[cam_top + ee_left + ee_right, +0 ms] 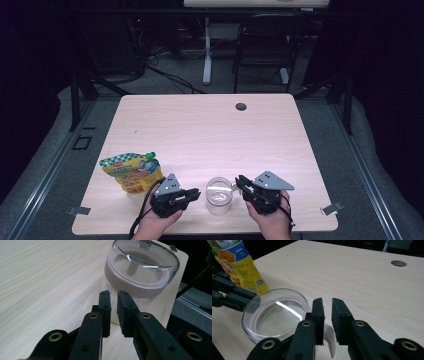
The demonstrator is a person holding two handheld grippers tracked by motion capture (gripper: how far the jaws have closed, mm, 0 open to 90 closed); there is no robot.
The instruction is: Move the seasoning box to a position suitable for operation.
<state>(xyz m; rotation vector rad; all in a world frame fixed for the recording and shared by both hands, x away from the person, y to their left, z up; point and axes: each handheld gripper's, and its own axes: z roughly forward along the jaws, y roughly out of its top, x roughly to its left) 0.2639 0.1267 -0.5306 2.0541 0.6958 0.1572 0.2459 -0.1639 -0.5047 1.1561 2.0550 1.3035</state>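
A clear cup [219, 195] with a small handle stands near the table's front edge, between my two grippers. My left gripper [196, 192] points at the cup from the left, and in the left gripper view the cup [141, 267] stands just past its tips [113, 293]. Its jaws are open by a narrow gap with nothing in it. My right gripper [239, 181] sits at the cup's right by the handle [329, 340], which shows low down through the narrow gap of its open jaws [327, 301]. A yellow spout pouch [131, 171] with a green cap lies left of the left gripper.
The wooden table [200, 130] has a cable hole [241, 106] near its far edge. The cup stands close to the front edge. A black chair [265, 40] and a desk leg stand on the floor beyond the table.
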